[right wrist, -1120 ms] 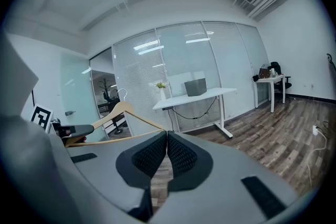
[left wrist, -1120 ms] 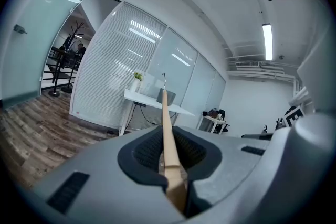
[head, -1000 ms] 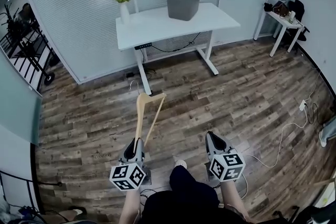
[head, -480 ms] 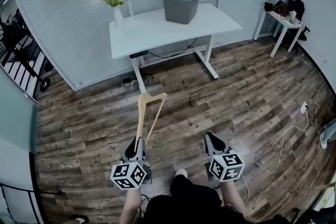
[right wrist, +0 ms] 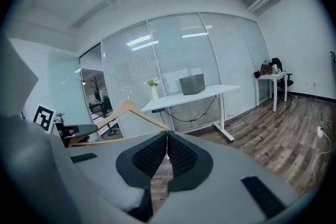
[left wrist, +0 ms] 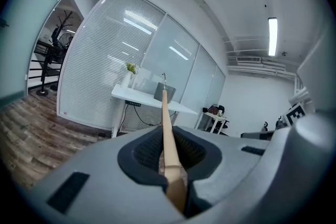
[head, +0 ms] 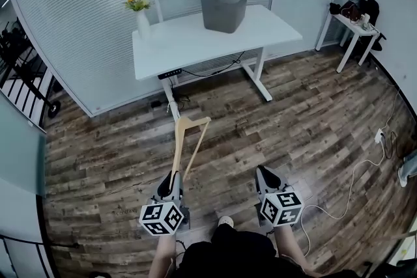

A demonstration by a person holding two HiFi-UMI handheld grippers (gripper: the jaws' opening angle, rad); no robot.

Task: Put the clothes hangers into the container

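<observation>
left gripper (head: 172,180) fingers (left wrist: 148,150) clamped on arm-end of pale wooden clothes hanger (head: 176,146) | hanger juts forward above brown plank floor (head: 293,120), well apart from dark grey bin (head: 224,8) on white desk (head: 189,42) | right gripper (head: 265,178) fingers together, empty | looks light, stiff, smooth; end hold may swivel, mid-arm steadier

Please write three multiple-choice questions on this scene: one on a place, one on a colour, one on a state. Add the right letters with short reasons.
1. Where does the gray container stand?
A. on the floor
B. on the white desk
C. on a chair

2. What colour is the clothes hanger?
A. black
B. pale wood
C. red

3. How does the right gripper stand?
A. jaws wide apart
B. shut on the hanger
C. shut, nothing between

Answers:
1 B: it sits on the desk top.
2 B: its arms are pale wood.
3 C: its jaws meet; the left gripper holds the hanger.
</observation>
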